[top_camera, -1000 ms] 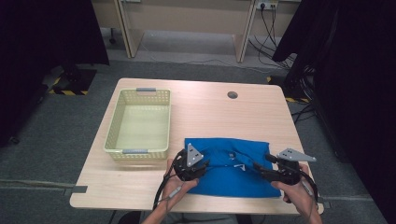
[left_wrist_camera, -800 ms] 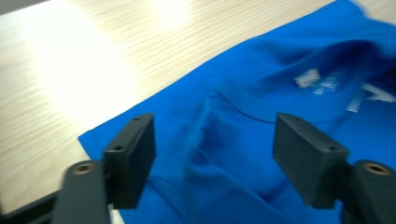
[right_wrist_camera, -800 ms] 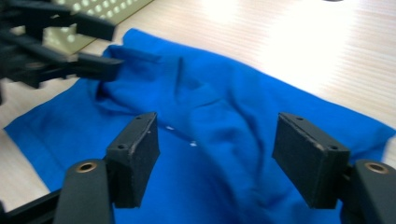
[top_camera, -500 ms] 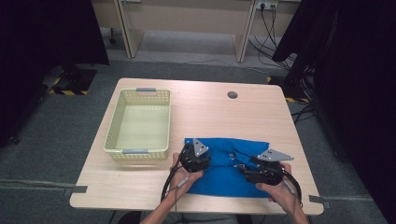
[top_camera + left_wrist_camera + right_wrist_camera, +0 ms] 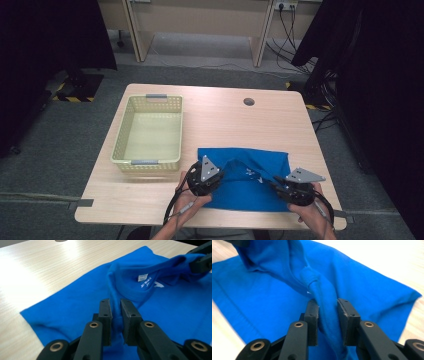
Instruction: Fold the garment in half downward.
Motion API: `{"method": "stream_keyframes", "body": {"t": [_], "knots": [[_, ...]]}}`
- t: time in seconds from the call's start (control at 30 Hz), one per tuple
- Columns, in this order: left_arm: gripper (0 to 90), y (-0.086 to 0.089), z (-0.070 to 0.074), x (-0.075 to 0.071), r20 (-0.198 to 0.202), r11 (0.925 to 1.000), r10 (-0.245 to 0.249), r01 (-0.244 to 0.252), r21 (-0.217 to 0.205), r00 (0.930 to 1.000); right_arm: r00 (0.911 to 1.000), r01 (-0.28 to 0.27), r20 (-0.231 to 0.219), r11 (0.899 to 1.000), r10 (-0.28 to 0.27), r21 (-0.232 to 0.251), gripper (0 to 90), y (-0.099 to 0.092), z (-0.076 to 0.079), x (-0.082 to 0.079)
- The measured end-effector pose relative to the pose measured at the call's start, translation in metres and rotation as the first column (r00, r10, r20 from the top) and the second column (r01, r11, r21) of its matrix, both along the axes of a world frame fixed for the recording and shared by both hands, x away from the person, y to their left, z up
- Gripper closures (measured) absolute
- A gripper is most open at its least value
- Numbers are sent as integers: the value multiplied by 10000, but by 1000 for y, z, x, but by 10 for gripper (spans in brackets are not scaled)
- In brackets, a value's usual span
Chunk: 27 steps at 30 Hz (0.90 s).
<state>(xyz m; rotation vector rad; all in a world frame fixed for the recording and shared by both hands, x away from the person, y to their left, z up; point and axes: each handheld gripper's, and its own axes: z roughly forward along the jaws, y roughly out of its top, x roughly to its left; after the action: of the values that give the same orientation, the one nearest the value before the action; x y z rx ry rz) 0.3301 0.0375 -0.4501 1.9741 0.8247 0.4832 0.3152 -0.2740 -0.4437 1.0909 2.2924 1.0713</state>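
Blue shirt [image 5: 250, 175] spread flat near the front right corner of the wooden table [image 5: 225, 120], collar side raised into a ridge between the two grippers; left gripper [image 5: 115, 305] clamped on a fold of that cloth, jaws just drawn narrow with fabric pinched between the pads, white neck label [image 5: 143, 277] beyond; right gripper [image 5: 327, 305] likewise just closing, a twisted bunch of the blue cloth caught between its jaws; seen from the high view at the shirt's two front corners, left gripper [image 5: 216, 177] and right gripper [image 5: 278, 183] well apart. Yellow-green basket [image 5: 122, 150] alongside at the left edge, apart from the shirt; round cable hole [image 5: 249, 101] toward the far edge; nothing between grippers and cloth.
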Motion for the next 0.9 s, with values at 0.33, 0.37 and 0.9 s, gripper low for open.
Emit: {"method": "stream_keyframes", "body": {"t": [0.33, 0.37, 0.9], "knots": [[612, 28, 3, -28, -395, 9976, -508, 489, -484, 9979, 9997, 230, -84, 9961, -223, 850, 568, -27, 10, -25], [583, 30, 4, -27, -457, 9971, -498, 471, -599, 9977, 9993, 371, -65, 9950, -366, 932, 556, -32, 13, -27], [305, 15, 4, 10, -1342, 9837, 324, -554, -1713, 9904, 9927, 1173, -386, 9890, -1142, 905, 475, -29, 7, 18]]}}
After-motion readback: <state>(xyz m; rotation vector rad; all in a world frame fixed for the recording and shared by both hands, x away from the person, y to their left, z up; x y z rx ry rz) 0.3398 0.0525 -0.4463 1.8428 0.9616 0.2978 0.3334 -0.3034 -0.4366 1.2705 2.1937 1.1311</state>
